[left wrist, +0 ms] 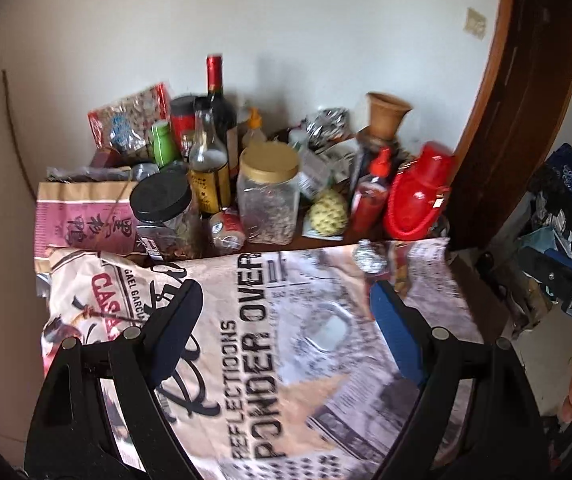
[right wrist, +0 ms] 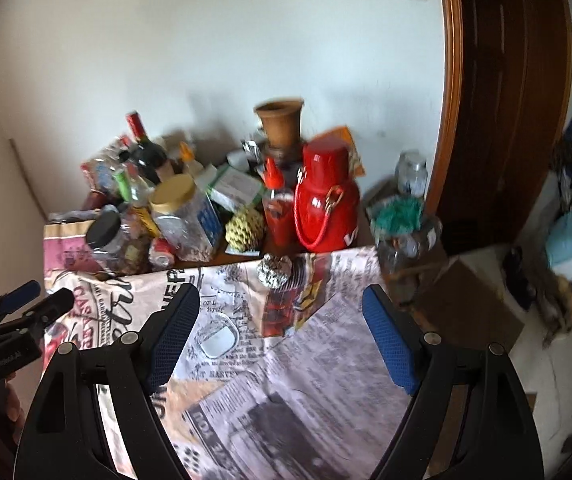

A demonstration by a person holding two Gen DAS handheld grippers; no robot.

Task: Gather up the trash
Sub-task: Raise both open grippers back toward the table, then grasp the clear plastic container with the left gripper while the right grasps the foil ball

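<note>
Foil ball lies on newsprint cloth; left tool and right tool gape wide, empty.

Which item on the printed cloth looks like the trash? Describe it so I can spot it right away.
Start at the newspaper-print tablecloth and follow it to its far edge, just before the red jug. There sits a crumpled foil ball. It is the only shiny, silver, wadded lump, lying alone on the cloth rather than among the jars.

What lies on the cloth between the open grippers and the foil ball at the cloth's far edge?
Only a small clear plastic lid on the newspaper-print cloth, nearer than the foil ball; the rest is bare. Both wrist views show it.
</note>
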